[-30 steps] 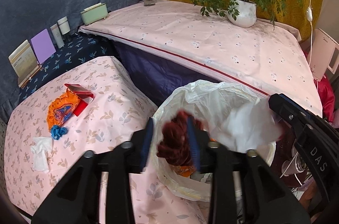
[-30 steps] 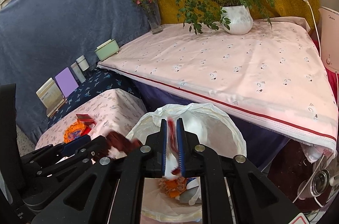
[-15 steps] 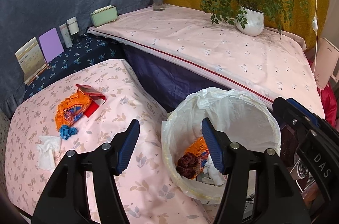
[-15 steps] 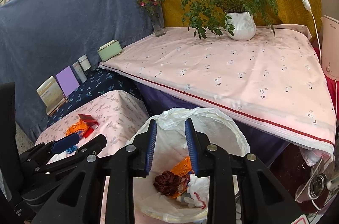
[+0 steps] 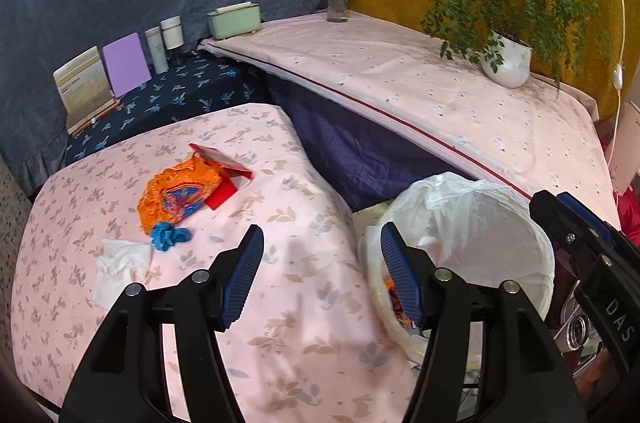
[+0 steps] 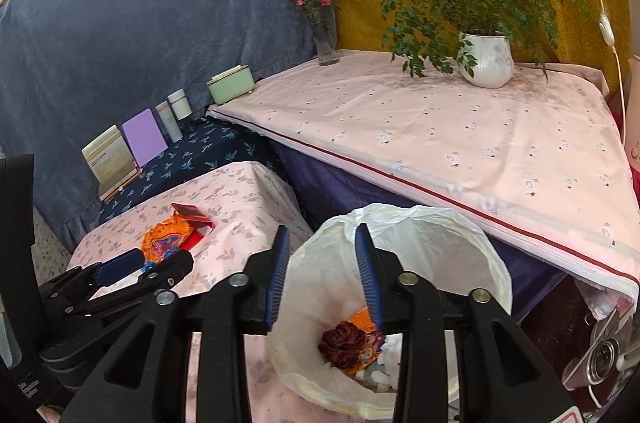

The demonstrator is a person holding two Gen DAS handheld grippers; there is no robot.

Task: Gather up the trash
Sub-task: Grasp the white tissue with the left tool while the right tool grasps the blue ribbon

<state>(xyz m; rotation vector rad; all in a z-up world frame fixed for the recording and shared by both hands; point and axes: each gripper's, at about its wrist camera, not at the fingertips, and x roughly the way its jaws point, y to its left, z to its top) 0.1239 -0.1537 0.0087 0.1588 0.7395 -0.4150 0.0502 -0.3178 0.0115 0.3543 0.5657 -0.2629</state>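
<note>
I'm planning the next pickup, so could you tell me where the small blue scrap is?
In the left wrist view, the blue scrap lies left of centre on the floral pink cloth, between the orange wrapper and the white tissue.

surface: floral-sheeted low table (image 5: 304,307) | on it: orange wrapper (image 5: 176,193), red box (image 5: 222,179), blue scrap (image 5: 168,237), tissue (image 5: 120,269) (crumpled)

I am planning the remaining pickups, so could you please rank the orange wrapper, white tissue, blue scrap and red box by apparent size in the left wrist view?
1. Crinkled orange plastic wrapper
2. Crumpled white paper tissue, nearly alike and nearer the camera, so unsure
3. Open red cardboard box
4. Small blue crumpled scrap
</note>
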